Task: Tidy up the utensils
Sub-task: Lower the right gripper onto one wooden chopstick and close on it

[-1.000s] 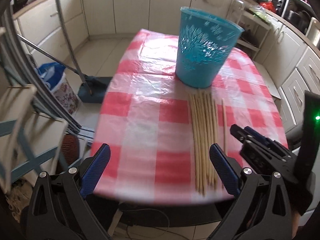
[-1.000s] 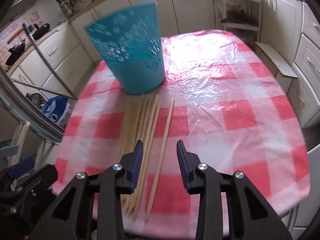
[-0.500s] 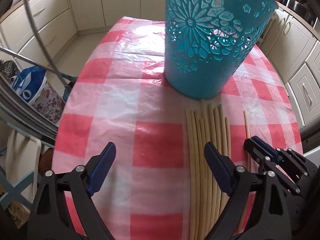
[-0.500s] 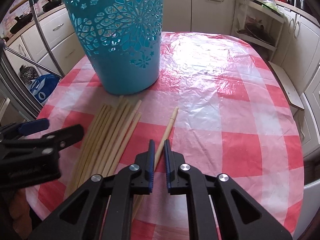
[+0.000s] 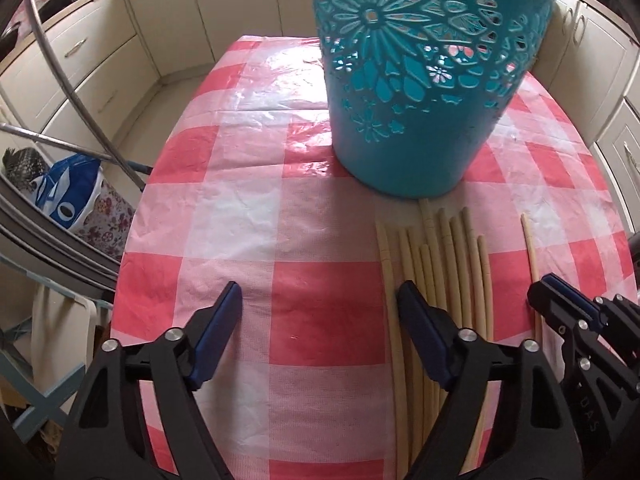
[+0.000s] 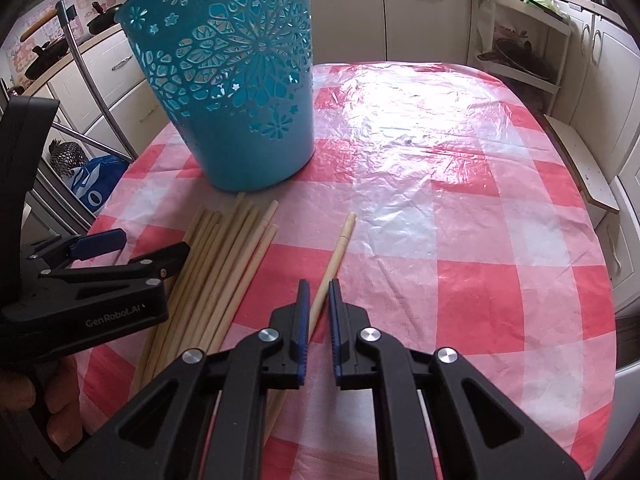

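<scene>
A teal cut-out basket (image 5: 424,80) (image 6: 236,92) stands upright on the red-and-white checked tablecloth (image 5: 256,216). In front of it lies a bundle of several pale wooden chopsticks (image 5: 440,264) (image 6: 224,256). A single chopstick (image 6: 334,256) (image 5: 530,244) lies apart to the right. My right gripper (image 6: 319,308) is shut on this single chopstick, low at the table. My left gripper (image 5: 318,304) is open and empty; its right finger rests over the bundle's left edge. The right gripper also shows in the left wrist view (image 5: 560,300).
Cream kitchen cabinets (image 6: 608,64) ring the table. A blue-and-white bag (image 5: 66,196) and metal poles (image 5: 80,96) stand on the floor to the left. An open shelf unit (image 6: 520,40) is at the back right.
Both grippers moved forward toward the basket and lower. My right gripper closed from half open around the single chopstick. My left gripper stayed open.
</scene>
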The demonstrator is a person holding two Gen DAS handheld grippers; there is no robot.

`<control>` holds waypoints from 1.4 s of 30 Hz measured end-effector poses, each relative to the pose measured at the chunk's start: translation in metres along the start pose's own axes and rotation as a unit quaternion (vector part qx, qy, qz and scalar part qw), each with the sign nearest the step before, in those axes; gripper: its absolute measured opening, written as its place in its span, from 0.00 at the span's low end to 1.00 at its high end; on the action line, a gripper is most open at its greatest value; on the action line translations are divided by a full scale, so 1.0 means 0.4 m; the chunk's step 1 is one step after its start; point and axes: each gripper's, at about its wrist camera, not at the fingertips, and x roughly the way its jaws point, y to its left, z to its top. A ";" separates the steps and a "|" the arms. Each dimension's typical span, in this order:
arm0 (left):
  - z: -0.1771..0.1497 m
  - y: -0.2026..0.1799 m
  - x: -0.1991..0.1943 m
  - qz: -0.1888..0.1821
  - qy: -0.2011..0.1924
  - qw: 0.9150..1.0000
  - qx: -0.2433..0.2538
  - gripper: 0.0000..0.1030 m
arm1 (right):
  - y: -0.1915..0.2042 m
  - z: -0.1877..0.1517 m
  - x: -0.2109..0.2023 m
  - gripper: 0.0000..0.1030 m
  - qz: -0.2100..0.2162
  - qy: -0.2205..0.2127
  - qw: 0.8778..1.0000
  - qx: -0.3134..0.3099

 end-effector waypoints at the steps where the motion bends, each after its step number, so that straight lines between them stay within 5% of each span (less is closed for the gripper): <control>1: 0.001 -0.006 -0.004 -0.001 -0.001 1.000 0.006 0.58 | 0.005 0.001 0.001 0.08 -0.002 0.000 1.000 -0.008; 4: 0.004 -0.028 -0.016 -0.018 -0.008 1.000 0.024 0.13 | 0.001 0.004 0.002 0.08 0.006 0.003 1.000 -0.007; 5: 0.005 -0.034 -0.017 -0.025 -0.006 0.999 0.028 0.06 | -0.003 0.006 0.003 0.07 0.010 0.004 1.000 -0.003; 9: 0.006 -0.013 -0.033 -0.069 0.001 0.998 0.013 0.04 | -0.039 0.008 0.000 0.06 0.048 0.003 0.998 0.043; 14: 0.017 0.066 -0.174 -0.123 -0.052 0.991 -0.026 0.04 | -0.085 0.004 -0.014 0.06 0.094 -0.011 0.989 0.112; 18: 0.085 0.149 -0.366 -0.182 -0.147 0.970 -0.060 0.04 | -0.115 -0.002 -0.028 0.06 0.124 -0.027 0.980 0.156; 23: 0.227 0.152 -0.526 -0.203 -0.269 0.939 -0.070 0.04 | -0.112 0.002 -0.038 0.06 0.134 -0.040 0.976 0.170; 28: 0.378 0.120 -0.498 -0.188 -0.334 0.918 -0.099 0.04 | -0.111 0.012 -0.042 0.06 0.133 -0.048 0.976 0.167; 32: 0.462 0.099 -0.410 -0.157 -0.345 0.918 -0.114 0.04 | -0.118 0.022 -0.042 0.06 0.133 -0.050 0.975 0.169; 42: 0.454 0.071 -0.229 -0.117 -0.271 0.951 -0.093 0.05 | -0.116 0.024 -0.035 0.06 0.122 -0.049 0.978 0.163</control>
